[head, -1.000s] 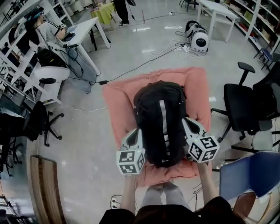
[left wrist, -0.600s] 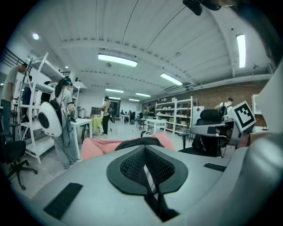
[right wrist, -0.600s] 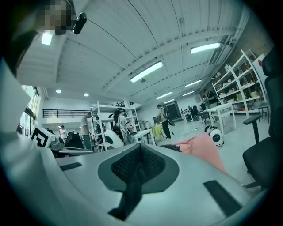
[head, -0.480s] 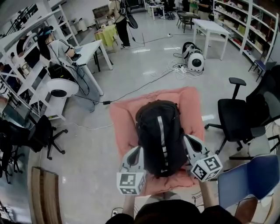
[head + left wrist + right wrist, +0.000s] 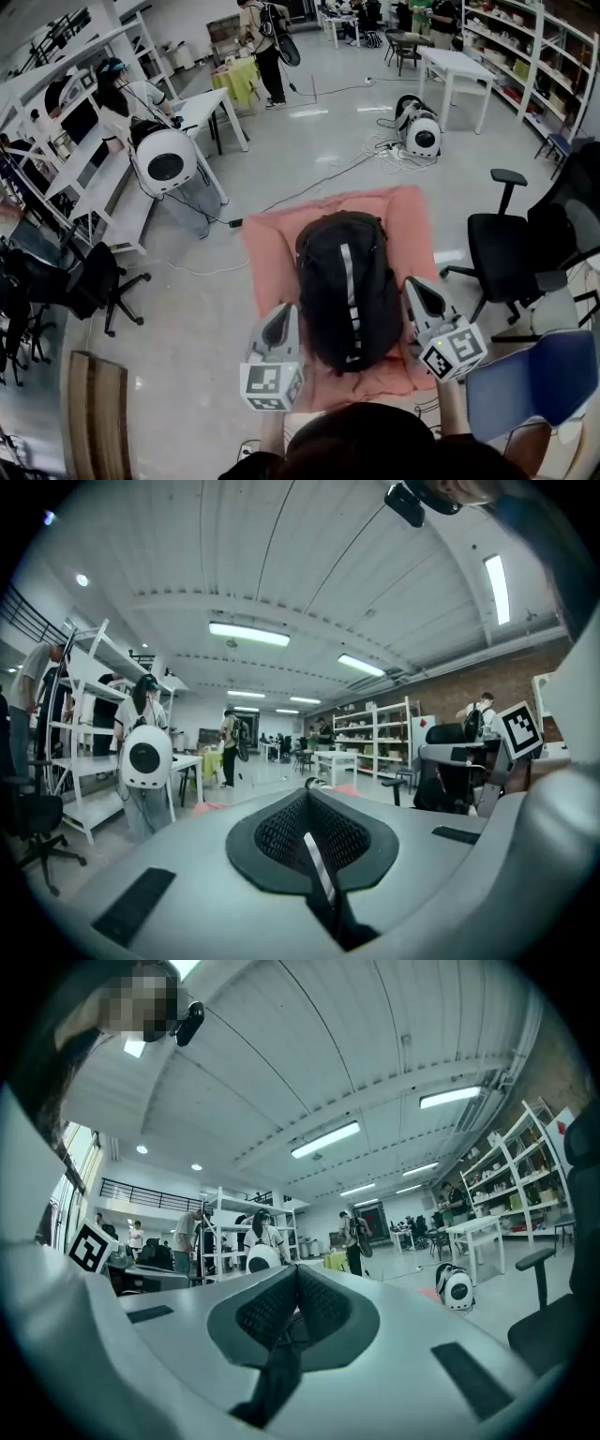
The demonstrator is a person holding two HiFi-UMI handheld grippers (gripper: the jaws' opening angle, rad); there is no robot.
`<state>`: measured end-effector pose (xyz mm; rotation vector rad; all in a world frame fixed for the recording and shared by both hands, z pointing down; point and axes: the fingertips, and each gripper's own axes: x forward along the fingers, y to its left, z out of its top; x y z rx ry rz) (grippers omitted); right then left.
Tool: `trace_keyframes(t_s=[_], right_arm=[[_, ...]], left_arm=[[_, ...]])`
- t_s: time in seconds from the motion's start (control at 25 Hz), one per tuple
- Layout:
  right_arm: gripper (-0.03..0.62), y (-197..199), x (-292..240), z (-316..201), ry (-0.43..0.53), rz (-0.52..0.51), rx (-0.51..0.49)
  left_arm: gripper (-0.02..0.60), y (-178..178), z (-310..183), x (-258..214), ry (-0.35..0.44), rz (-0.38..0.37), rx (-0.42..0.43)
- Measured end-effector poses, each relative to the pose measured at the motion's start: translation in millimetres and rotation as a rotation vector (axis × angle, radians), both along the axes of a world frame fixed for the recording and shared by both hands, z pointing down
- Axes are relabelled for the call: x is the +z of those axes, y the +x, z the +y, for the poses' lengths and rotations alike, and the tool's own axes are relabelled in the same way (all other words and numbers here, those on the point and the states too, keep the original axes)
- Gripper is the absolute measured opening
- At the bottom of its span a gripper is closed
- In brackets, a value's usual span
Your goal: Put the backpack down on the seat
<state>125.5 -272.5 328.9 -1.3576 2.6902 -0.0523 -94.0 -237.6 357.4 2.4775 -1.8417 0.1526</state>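
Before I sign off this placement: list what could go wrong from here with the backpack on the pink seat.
1. The backpack lies domed on the soft pink seat; a nudge could roll it sideways.
2. The shut right gripper looks close to the blue chair and might knock it.

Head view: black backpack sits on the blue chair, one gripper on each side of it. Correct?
Not quite. The black backpack lies on the pink cushion, not on the blue chair at the lower right; the head view shows this. The left gripper and right gripper do flank it.
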Motion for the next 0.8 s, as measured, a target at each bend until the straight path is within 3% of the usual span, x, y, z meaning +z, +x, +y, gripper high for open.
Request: trace_keyframes(t_s=[0.24,0.8], right_arm=[[0.014,5.5,-15.6,7.1,0.041,-0.004,0.006],[0.012,17.7,-8.1,12.9,0.033,-0.008,0.013]], left_arm=[[0.014,0.3,7.8,-16.0,0.034,0.007,0.001],[0.014,-1.1,12.0,-12.9,0.036,0.003,-0.017]])
